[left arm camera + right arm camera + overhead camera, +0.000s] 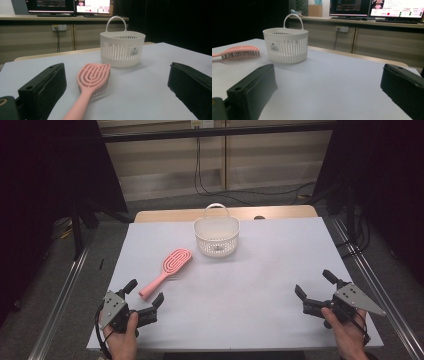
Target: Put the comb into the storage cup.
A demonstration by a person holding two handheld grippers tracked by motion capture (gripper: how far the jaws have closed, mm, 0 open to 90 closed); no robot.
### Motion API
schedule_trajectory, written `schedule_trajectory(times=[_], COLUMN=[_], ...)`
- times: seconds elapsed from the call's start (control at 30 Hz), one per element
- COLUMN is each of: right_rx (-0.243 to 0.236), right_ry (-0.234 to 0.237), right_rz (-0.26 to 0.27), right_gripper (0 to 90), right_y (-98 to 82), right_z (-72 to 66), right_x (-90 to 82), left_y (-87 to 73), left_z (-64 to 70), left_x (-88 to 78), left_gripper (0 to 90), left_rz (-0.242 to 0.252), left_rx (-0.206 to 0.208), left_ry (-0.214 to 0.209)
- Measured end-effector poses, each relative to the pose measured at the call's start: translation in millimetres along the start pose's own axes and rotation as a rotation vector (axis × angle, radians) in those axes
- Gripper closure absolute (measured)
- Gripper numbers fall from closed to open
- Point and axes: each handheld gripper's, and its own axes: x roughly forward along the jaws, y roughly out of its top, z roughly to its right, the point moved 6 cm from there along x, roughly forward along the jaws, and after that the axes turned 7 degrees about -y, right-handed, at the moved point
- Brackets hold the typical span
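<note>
Basket (216, 236): white, slotted walls, looped handle at its far rim, standing upright on the far middle of the table; a small label on its wall in the left gripper view (122, 48) and the right gripper view (286, 44); nothing seen inside it from the high view
Hairbrush (167, 271): pink, vented head, lying flat just to the near left of the basket, apart from it; head toward the basket, handle pointing away from it toward the left gripper; bristles down against the table in both gripper views (91, 82) (239, 52)
Table (260, 285): pale grey-white sheet over a wooden top, whose edge shows just behind the basket
Left gripper (144, 294): held in the person's left hand (121, 332), well to the near left of the basket; jaws spread wide with nothing between them; the hairbrush handle tip lies just beyond the gap, not touching either jaw
Right gripper (313, 283): held in the person's right hand (346, 327), well to the near right of the basket; jaws spread wide over bare table, gripping nothing
Monitors (374, 7): lit screens on a counter far behind the basket, seen in both gripper views
</note>
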Motion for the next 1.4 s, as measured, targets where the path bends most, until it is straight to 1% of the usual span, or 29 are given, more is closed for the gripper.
schedule_trajectory(times=[0.07, 0.17, 0.23, 0.27, 0.4, 0.43, 0.53, 0.57, 0.6, 0.63, 0.67, 0.7, 0.73, 0.77, 0.8, 0.87, 0.9, 0.93, 0.97, 1.0, 1.03, 1.07, 1.1, 1.17, 1.2, 1.23, 1.27, 1.33, 1.4], right_rx=[0.003, 0.003, 0.002, 0.009, 0.022, 0.023, 0.008, 0.005, 0.010, 0.013, 0.012, 0.010, 0.009, 0.004, 0.003, 0.005, 0.007, 0.005, 0.003, 0.006, 0.010, 0.006, 0.005, 0.009, 0.006, 0.005, 0.004, 0.004, 0.003], right_ry=[0.001, 0.005, 0.005, 0.006, 0.001, 0.001, 0.003, -0.001, 0.001, 0.005, 0.003, 0.002, 0.007, 0.006, 0.006, 0.012, 0.013, 0.011, 0.013, 0.013, 0.016, 0.014, 0.015, 0.015, 0.013, 0.014, 0.014, 0.015, 0.017], right_rz=[0.000, 0.002, 0.003, 0.000, -0.001, 0.001, -0.002, -0.001, -0.001, -0.006, -0.012, -0.018, -0.027, -0.035, -0.032, -0.025, -0.023, -0.025, -0.025, -0.022, -0.022, -0.014, -0.013, -0.011, -0.012, -0.012, -0.012, -0.013, -0.012], right_gripper=[0.0, 0.0, 0.0, 0.0, 0.0, 0.0, 0.0, 0.0, 0.0, 0.0, 0.0, 0.0, 0.0, 0.0, 0.0, 0.0, 0.0, 0.0, 0.0, 0.0, 0.0, 0.0, 0.0, 0.0, 0.0, 0.0, 0.0, 0.0, 0.0], right_y=[0.2, 0.1, -0.1, -0.2, -0.6, -0.4, -1.1, -1.1, -1.2, -1.5, -2.1, -2.7, -3.7, -4.4, -4.1, -3.2, -3.3, -3.7, -3.8, -3.6, -3.2, -2.7, -2.6, -2.4, -2.5, -2.6, -2.6, -2.5, -2.6], right_z=[-0.2, -0.6, -0.2, 0.0, 1.9, 2.0, 1.8, 1.9, 1.8, 1.4, 1.1, 0.8, 0.1, -0.1, -0.6, -1.3, -1.3, -1.1, -0.9, -0.8, -0.9, -0.6, -0.8, -0.7, -0.5, -0.7, -0.8, -1.2, -1.3], right_x=[0.4, 1.6, 1.4, 0.8, 1.5, 1.6, 2.9, 3.7, 4.7, 5.6, 6.2, 6.8, 7.3, 7.3, 7.3, 7.9, 8.7, 9.3, 9.4, 9.2, 8.5, 8.2, 7.8, 7.8, 8.1, 8.2, 8.2, 7.7, 7.5], left_y=[-0.4, 0.0, 0.5, 0.8, 0.1, -0.6, -0.8, -0.7, -0.3, 1.0, 2.9, 5.7, 10.1, 14.5, 18.3, 23.8, 24.7, 24.8, 24.0, 21.9, 19.8, 17.8, 14.7, 11.0, 10.0, 10.0, 11.2, 15.0, 18.3], left_z=[-0.1, -0.4, -0.3, -0.7, -0.5, -1.0, -3.5, -2.8, -1.6, -0.3, 0.2, 0.1, 1.9, 3.7, 5.5, 7.6, 7.4, 6.2, 4.5, 1.2, -1.3, -3.2, -5.7, -8.9, -9.8, -10.4, -11.0, -10.6, -10.5], left_x=[-1.2, -1.9, -2.1, -2.2, -1.7, -1.3, -0.4, 0.3, 0.5, 0.0, -0.8, -3.0, -4.1, -4.6, -4.5, -2.8, -1.0, 0.7, 2.4, 4.2, 5.7, 7.4, 9.1, 13.2, 15.4, 17.0, 18.3, 20.1, 22.1], left_gripper=[2.0, 2.1, 2.1, 2.1, 2.0, 2.1, 2.0, 2.0, 2.0, 2.0, 2.0, 2.0, 1.6, 0.4, 0.2, 0.3, 0.2, 0.5, 1.0, 0.9, 0.9, 0.7, 0.7, 0.8, 0.6, 0.7, 1.0, 1.2, 1.1], left_rz=[-0.007, -0.001, 0.001, 0.000, -0.003, -0.010, -0.017, -0.018, -0.016, -0.007, -0.007, 0.005, 0.037, 0.047, 0.054, 0.064, 0.056, 0.050, 0.047, 0.025, 0.014, 0.013, -0.017, -0.035, -0.049, -0.053, -0.046, -0.039, -0.034], left_rx=[0.003, 0.000, -0.001, 0.005, -0.001, -0.001, -0.007, -0.014, -0.012, -0.012, -0.004, 0.007, -0.008, -0.008, 0.003, 0.041, 0.049, 0.042, 0.018, 0.006, -0.002, -0.011, -0.009, -0.020, -0.021, -0.025, -0.022, -0.023, -0.017], left_ry=[-0.007, 0.001, -0.003, -0.001, -0.005, -0.003, 0.002, -0.007, -0.018, -0.031, -0.033, -0.026, -0.031, -0.039, -0.042, -0.039, -0.046, -0.050, -0.041, -0.019, -0.007, -0.013, -0.021, -0.025, -0.038, -0.044, -0.045, -0.069, -0.068])
